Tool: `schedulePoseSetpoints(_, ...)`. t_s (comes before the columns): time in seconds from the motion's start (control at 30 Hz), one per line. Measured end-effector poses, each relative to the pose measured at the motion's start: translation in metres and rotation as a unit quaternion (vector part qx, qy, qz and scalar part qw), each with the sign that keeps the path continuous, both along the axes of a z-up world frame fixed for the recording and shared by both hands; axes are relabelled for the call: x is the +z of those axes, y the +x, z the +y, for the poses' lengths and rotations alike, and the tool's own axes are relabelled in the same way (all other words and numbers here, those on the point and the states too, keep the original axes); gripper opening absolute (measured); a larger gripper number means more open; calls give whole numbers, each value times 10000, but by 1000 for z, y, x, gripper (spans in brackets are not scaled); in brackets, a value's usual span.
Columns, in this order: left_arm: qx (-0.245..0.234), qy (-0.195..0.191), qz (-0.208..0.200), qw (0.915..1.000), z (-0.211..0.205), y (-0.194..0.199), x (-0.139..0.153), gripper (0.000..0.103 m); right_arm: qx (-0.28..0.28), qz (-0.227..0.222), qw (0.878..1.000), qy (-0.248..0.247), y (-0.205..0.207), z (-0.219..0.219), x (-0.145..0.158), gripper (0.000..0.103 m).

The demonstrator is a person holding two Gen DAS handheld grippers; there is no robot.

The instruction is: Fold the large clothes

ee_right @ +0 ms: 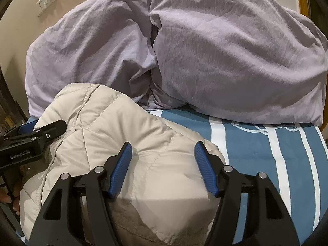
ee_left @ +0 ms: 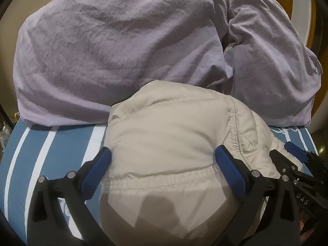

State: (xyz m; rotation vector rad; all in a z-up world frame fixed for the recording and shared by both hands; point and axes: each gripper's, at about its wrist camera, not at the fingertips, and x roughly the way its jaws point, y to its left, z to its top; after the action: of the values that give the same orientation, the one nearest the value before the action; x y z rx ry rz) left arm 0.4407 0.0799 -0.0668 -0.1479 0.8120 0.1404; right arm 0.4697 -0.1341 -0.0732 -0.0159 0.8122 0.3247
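Closest to you, both grippers hang over a beige quilted puffer jacket (ee_left: 164,143) that lies bunched on the blue-and-white striped bedsheet (ee_right: 256,153). Your left gripper (ee_left: 162,164) has its blue-padded fingers spread wide, one on each side of the jacket's mound, holding nothing. Your right gripper (ee_right: 163,166) is likewise spread apart above the quilted panel, its pads not pinching any cloth. Expect the jacket to be light but bulky: the padding looks soft and springy, so folds will likely puff back up, and the smooth shell may slide between the pads. A pinch on flat padded panel would probably slip, so the firmer places to take hold are the gathered elastic seam (ee_left: 233,127) running across the left view and the stitched edge (ee_right: 86,102) seen in the right view. Just beyond the jacket, touching its far side, sit two lavender pillows (ee_left: 114,51) side by side, leaving little free sheet to spread the jacket toward them. Farthest away, a beige wall carries a white switch plate (ee_right: 46,0).
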Motion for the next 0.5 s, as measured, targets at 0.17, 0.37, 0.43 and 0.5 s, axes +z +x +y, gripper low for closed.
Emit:
schedulePoseSetpoints(0.17,-1,-17,-23,10000,0,1,-3,101,-27,18,10000,31,2,0,-6,67)
schedulePoseSetpoints(0.37,-8,15,-47,10000,-2,1,-5,101,-120,-10,9999,70,2,-2,-10,68)
schedulePoseSetpoints(0.43,-15,32,-55,10000,-2,1,-6,101,-139,-27,9999,94,1,-3,-11,69)
schedulePoseSetpoints(0.5,-24,52,-62,10000,-2,1,-6,101,-195,-41,9998,96,0,-4,-12,69)
